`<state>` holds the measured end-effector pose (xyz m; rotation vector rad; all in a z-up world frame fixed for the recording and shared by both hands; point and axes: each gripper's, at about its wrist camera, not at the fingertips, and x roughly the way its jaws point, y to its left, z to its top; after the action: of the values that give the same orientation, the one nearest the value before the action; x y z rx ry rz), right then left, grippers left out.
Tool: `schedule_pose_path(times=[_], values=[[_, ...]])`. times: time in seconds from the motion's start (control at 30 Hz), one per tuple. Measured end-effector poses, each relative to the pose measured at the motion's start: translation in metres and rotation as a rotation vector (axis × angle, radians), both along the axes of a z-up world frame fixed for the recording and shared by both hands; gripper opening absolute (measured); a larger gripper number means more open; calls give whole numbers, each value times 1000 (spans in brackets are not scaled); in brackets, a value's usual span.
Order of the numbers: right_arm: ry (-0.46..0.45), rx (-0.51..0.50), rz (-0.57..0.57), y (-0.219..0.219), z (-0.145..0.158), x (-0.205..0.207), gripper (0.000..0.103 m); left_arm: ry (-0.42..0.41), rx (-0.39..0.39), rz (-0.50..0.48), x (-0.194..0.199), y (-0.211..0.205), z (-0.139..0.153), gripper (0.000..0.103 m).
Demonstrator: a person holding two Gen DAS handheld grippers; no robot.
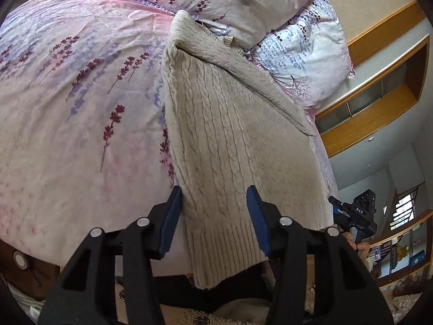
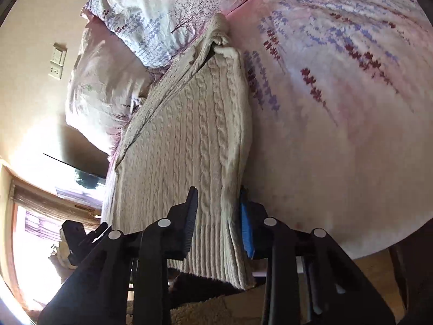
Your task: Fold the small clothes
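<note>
Beige cable-knit sweater [image 1: 232, 140] lies lengthwise on bed w/ pink floral cover [image 1: 67, 113], already folded narrow, one sleeve laid diagonally across its far end. Ribbed hem hangs over near edge of bed. Far end reaches the pillows [image 1: 243, 2].

Left hand-held gripper [image 1: 215, 216]: jaws apart, straddling sweater's left hem corner; blue pads [image 1: 173, 222] on either side of the knit, not pressing it. Nothing gripped.

Right hand-held gripper [image 2: 217, 222]: jaws narrower, around sweater's [image 2: 189, 140] right folded edge near hem. Knit sits btwn the fingers and hides part of the blue pad [image 2: 247, 233], but can't tell if pads actually squeeze it.

Each gripper shows at the edge of the other's view, at opposite hem corners; a bit of the person's hand [image 1: 358, 243] is visible on the right one.
</note>
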<state>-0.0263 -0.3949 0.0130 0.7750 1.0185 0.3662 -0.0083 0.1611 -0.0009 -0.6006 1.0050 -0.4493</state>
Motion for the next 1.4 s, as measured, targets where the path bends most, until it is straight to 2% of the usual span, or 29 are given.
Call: schedule_pose_path(times=[0.2, 0.37, 0.5, 0.63, 0.77, 1.0, 1.1, 1.23, 1.4], values=[[-31, 70, 67, 13, -2, -13, 20, 52, -87, -47, -16, -11, -9, 29], [-32, 61, 77, 18, -4, -15, 15, 64, -83, -59, -16, -19, -10, 23], [-61, 20, 66, 19, -2, -19, 9, 68, -62, -61, -15, -22, -9, 9], [-178, 2, 15, 16, 18, -22, 7, -5, -53, -43, -10, -19, 4, 7], [-348, -31, -55, 11, 52, -22, 7, -105, -15, 7, 2, -8, 32, 7], [-575, -198, -119, 28, 103, -2, 7, -284, 60, 110, 44, 9, 87, 6], [-651, -287, -126, 42, 120, 15, 7, -321, 82, 145, 69, 12, 106, 6], [-681, -385, -154, 50, 131, 45, 7, -331, 134, 161, 106, 9, 118, 6], [-645, -459, -194, 54, 132, 91, 7, -335, 190, 165, 150, 0, 120, 6]])
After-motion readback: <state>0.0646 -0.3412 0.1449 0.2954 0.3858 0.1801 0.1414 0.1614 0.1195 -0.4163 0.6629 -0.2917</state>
